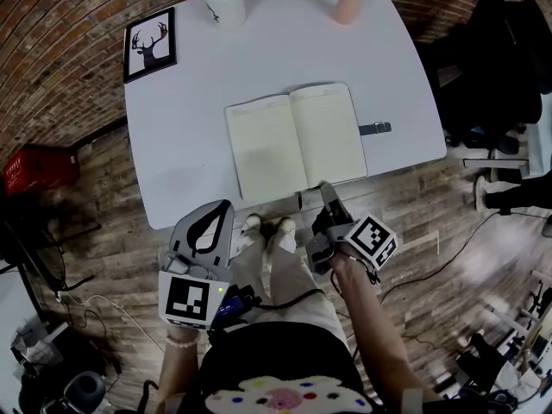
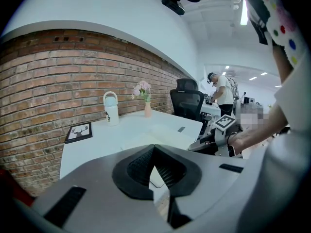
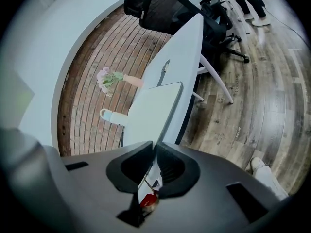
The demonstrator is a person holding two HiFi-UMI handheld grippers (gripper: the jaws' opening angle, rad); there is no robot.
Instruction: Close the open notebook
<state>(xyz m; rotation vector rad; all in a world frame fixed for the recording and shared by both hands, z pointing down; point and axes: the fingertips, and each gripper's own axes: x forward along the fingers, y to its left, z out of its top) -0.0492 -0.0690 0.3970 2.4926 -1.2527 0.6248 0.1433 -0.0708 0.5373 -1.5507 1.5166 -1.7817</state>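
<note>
Right gripper [image 1: 327,190]: jaws pinched on the near edge of the notebook [image 1: 293,141], with a thin edge running up between the pads.
Grip: cover or a single leaf, hard to say from here.
Left gripper [image 1: 222,209]: jaws pressed together, empty, at the near edge of the table [image 1: 185,102].
Notebook: open on the table, straight ahead of the right jaws and ahead-right of the left.

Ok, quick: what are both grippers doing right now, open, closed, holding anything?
Left gripper: closed, nothing between the jaws.
Right gripper: closed on the near right edge of the open notebook.
</note>
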